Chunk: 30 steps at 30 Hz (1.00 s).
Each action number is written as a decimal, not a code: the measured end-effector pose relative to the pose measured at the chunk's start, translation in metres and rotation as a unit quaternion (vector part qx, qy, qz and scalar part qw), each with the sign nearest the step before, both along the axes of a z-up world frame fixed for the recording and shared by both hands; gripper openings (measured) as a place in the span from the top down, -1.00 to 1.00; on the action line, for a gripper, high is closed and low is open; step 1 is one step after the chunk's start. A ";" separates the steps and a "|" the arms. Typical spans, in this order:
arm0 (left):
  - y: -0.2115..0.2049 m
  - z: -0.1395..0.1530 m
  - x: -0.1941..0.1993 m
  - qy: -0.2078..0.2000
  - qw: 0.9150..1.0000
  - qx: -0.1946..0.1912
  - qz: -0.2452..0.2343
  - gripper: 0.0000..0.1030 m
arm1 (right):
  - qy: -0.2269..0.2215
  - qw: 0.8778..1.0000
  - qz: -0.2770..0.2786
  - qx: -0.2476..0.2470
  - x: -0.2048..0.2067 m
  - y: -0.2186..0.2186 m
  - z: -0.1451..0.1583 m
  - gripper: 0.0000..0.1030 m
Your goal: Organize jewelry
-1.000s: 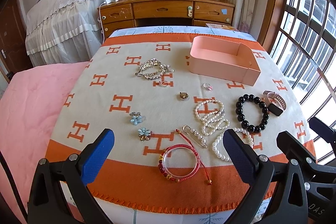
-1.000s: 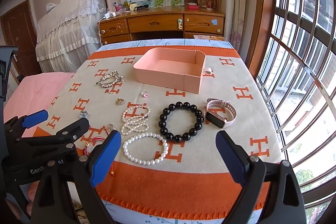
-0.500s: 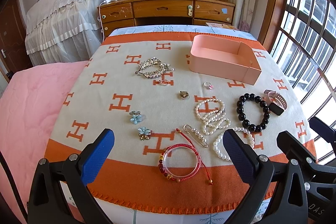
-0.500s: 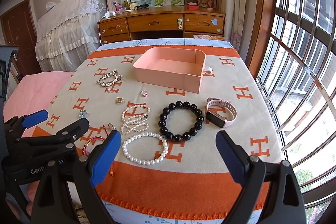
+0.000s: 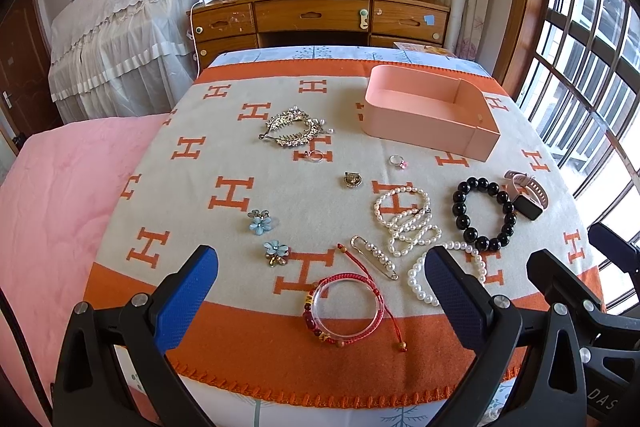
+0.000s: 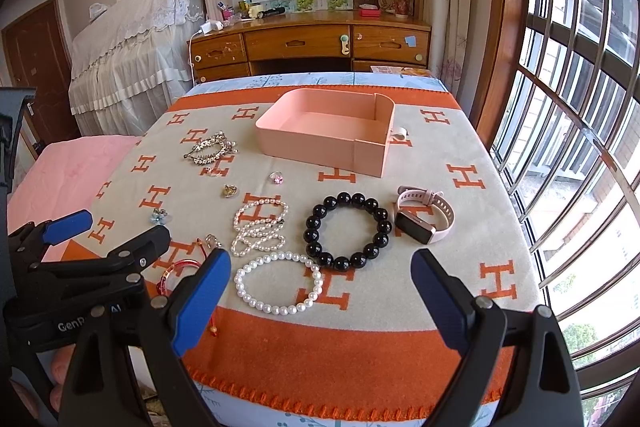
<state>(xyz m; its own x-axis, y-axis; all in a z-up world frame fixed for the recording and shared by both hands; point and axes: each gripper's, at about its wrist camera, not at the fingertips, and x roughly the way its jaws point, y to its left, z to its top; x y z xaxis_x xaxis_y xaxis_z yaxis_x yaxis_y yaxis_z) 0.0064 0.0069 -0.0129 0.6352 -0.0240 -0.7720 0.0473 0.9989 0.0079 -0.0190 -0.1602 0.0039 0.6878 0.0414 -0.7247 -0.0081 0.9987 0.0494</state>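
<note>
An empty pink box (image 5: 430, 117) (image 6: 326, 141) stands at the far side of the orange-and-cream blanket. Loose jewelry lies before it: a red cord bracelet (image 5: 344, 309), a round pearl bracelet (image 6: 278, 283), a pearl strand (image 6: 260, 227), a black bead bracelet (image 6: 346, 231) (image 5: 484, 213), a pink watch (image 6: 424, 221), a crystal hair clip (image 5: 296, 129), two blue flowers (image 5: 260, 223), rings and a pin. My left gripper (image 5: 320, 297) is open and empty above the red bracelet. My right gripper (image 6: 320, 297) is open and empty near the pearl bracelet.
A wooden desk (image 6: 312, 45) with shelves stands behind the table. A pink bedspread (image 5: 52, 203) lies to the left and a lace-covered piece (image 6: 132, 59) beyond it. Barred windows (image 6: 568, 115) run along the right. The blanket's front edge (image 6: 344, 397) is close below my grippers.
Both views have shifted very slightly; the jewelry and the box have not moved, and both grippers stay open.
</note>
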 end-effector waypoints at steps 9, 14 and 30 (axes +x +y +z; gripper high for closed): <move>-0.001 -0.005 0.008 0.011 1.000 -0.006 -0.004 -0.98 | 0.005 1.000 -0.003 0.002 0.002 0.001 -0.002 -0.80; -0.001 -0.009 0.015 0.022 1.000 -0.017 -0.009 -0.98 | 0.018 1.000 -0.001 0.009 0.009 -0.001 -0.008 -0.80; 0.080 -0.010 0.109 0.091 0.991 -0.098 0.002 -0.95 | 0.085 0.994 -0.037 0.063 0.059 -0.054 -0.021 -0.66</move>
<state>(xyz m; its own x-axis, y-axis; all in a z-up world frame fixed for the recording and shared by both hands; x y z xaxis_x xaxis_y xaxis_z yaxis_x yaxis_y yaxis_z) 0.1152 0.0871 -0.0233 0.4867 -0.1831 -0.8542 0.0265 0.9804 -0.1950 0.0404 -0.2138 -0.0168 0.5596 0.0930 -0.8235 0.0841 0.9822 0.1680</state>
